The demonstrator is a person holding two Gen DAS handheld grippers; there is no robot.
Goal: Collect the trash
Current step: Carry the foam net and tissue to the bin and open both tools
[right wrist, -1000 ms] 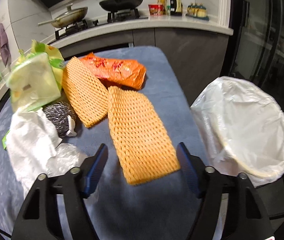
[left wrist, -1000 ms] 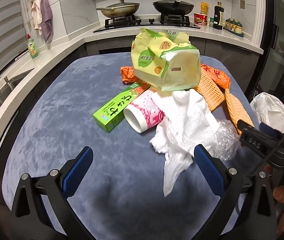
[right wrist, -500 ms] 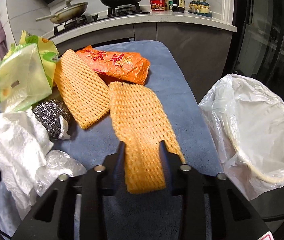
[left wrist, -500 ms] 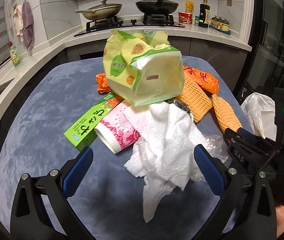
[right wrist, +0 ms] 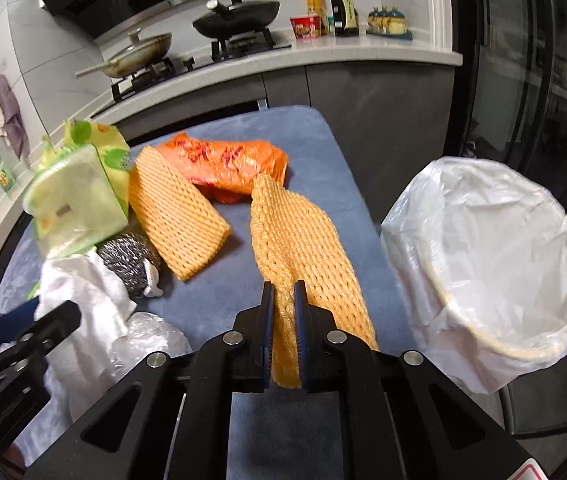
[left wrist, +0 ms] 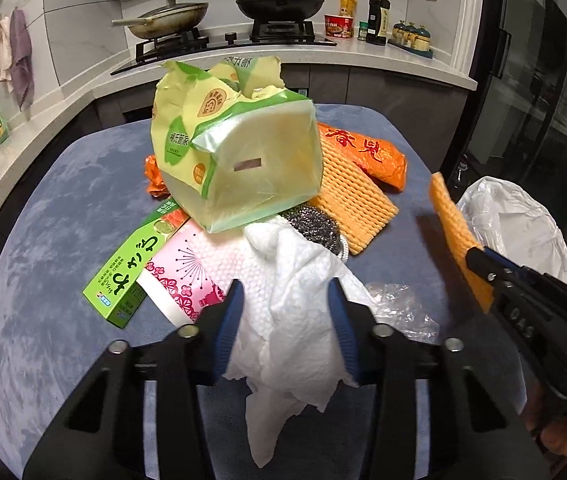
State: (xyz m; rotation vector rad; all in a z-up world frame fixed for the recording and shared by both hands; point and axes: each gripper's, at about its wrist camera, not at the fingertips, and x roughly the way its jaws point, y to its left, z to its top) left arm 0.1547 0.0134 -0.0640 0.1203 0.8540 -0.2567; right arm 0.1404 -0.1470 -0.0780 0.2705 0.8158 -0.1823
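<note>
- Since a second ago, both grippers have gone from wide open to closing: the left gripper has slid forward over the white paper towel, and the right gripper has pinched the nearer orange foam net and raised it off the blue counter.
- Progress: judging by the scene, the job is at an early stage. The white-lined trash bin, just past the counter's right edge, shows no trash in the part that can be seen.
- Left on the counter: a yellow-green plastic bag at the top of the pile, a green box, a pink paper cup on its side, a steel scrubber, a second foam net, an orange snack wrapper and a scrap of clear plastic.
- Right gripper: its jaws are nearly together, closing, with a gathered fold of the foam net squeezed between the pads. The rest of the net hangs forward, clear of the counter and near the bin.
- Left gripper: its jaws are narrowing around a bunched part of the paper towel, which fills the gap between the blue pads and touches both. The towel rests on the counter, lying partly over the cup.
</note>
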